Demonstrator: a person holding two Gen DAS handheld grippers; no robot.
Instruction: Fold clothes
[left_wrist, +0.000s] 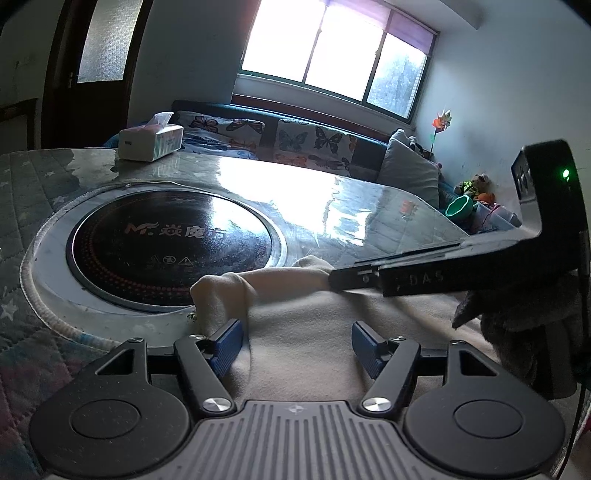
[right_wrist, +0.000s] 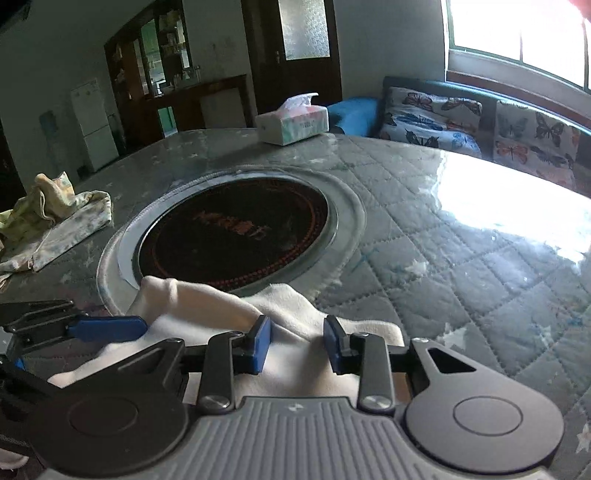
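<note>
Quilted bench (right_wrist: 461, 258) under glossy clear cover, window light glaring on far right. Left gripper (left_wrist: 297, 347) low and level over cream garment (left_wrist: 306, 332), blue pads spread wide, gripping nothing. Right gripper (right_wrist: 297, 343) likewise low, pointing forward, pads parted with cream cloth lying between them, not clamped. Garment bunched at near edge, its far fold overlapping round black cooktop (right_wrist: 236, 236). Beyond: tissue box (right_wrist: 291, 118) far centre, crumpled floral cloth (right_wrist: 51, 218) far left, butterfly-print sofa (right_wrist: 480, 118) behind.
</note>
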